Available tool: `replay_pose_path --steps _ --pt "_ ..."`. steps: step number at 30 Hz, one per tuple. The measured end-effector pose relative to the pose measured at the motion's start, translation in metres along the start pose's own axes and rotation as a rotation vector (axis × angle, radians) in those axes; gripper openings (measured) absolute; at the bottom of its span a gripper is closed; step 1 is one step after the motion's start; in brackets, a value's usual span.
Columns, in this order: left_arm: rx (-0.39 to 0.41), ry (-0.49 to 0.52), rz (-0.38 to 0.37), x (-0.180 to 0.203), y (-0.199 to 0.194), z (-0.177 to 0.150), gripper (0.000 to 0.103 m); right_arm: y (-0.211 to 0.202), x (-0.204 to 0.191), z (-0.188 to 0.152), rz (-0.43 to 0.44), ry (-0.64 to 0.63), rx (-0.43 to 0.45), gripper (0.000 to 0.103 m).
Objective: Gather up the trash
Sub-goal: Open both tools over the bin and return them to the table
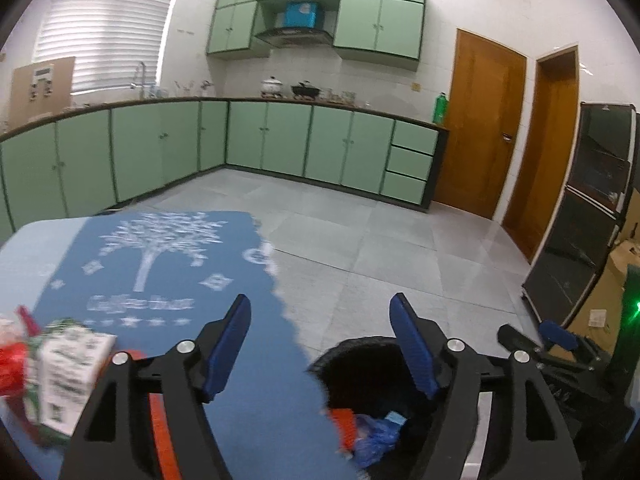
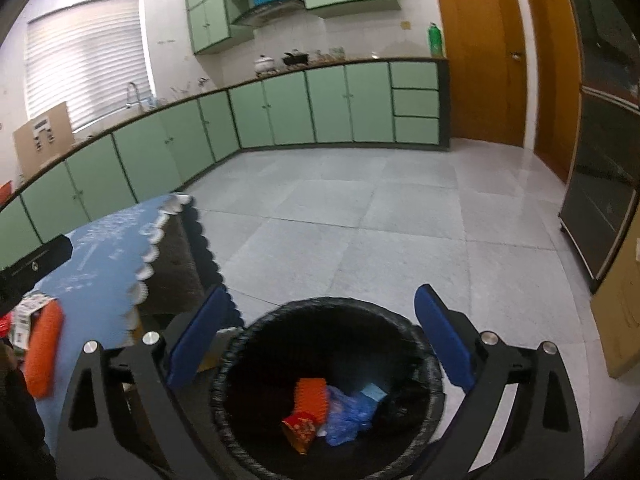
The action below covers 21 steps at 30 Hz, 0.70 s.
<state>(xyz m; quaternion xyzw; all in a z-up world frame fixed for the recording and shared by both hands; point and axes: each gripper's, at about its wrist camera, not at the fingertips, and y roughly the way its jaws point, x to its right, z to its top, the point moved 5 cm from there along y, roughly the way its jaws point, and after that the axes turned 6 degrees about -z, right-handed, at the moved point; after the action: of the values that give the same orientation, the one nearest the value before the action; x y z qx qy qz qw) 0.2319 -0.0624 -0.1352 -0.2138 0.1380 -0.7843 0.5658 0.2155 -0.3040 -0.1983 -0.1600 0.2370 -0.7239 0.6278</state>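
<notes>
A black-lined trash bin (image 2: 328, 392) stands on the floor beside the table; inside lie an orange pack (image 2: 310, 394), a red wrapper (image 2: 300, 430) and a blue plastic bag (image 2: 346, 414). My right gripper (image 2: 320, 332) hangs open and empty just above the bin. My left gripper (image 1: 320, 344) is open and empty over the table's right edge, with the bin (image 1: 360, 392) below it. A white carton (image 1: 68, 376) and red wrappers (image 1: 12, 360) lie on the blue tablecloth (image 1: 160, 272) at left. An orange pack (image 2: 44, 356) also lies on the table.
Green kitchen cabinets (image 1: 280, 140) run along the far walls. Wooden doors (image 1: 480, 120) stand at right. A dark glass cabinet (image 1: 592, 208) and cardboard boxes (image 1: 608, 304) stand at the far right. Grey tiled floor (image 2: 380, 208) stretches beyond the bin.
</notes>
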Motion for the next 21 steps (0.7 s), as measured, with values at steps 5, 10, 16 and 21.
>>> replay_pose_path --steps 5,10,16,21 --pt "0.018 -0.01 0.066 -0.035 -0.036 -0.001 0.073 -0.018 -0.037 0.001 0.067 -0.02 0.011 0.093" --pt "0.029 -0.004 0.149 -0.072 -0.073 -0.011 0.074 -0.035 -0.075 -0.004 0.125 -0.036 0.01 0.093" --pt "0.033 -0.019 0.241 -0.114 -0.108 -0.032 0.075 -0.05 -0.125 -0.011 0.191 -0.073 0.021 0.093" --pt "0.033 -0.048 0.292 -0.144 -0.122 -0.044 0.074 -0.058 -0.169 -0.018 0.248 -0.125 0.016 0.093"
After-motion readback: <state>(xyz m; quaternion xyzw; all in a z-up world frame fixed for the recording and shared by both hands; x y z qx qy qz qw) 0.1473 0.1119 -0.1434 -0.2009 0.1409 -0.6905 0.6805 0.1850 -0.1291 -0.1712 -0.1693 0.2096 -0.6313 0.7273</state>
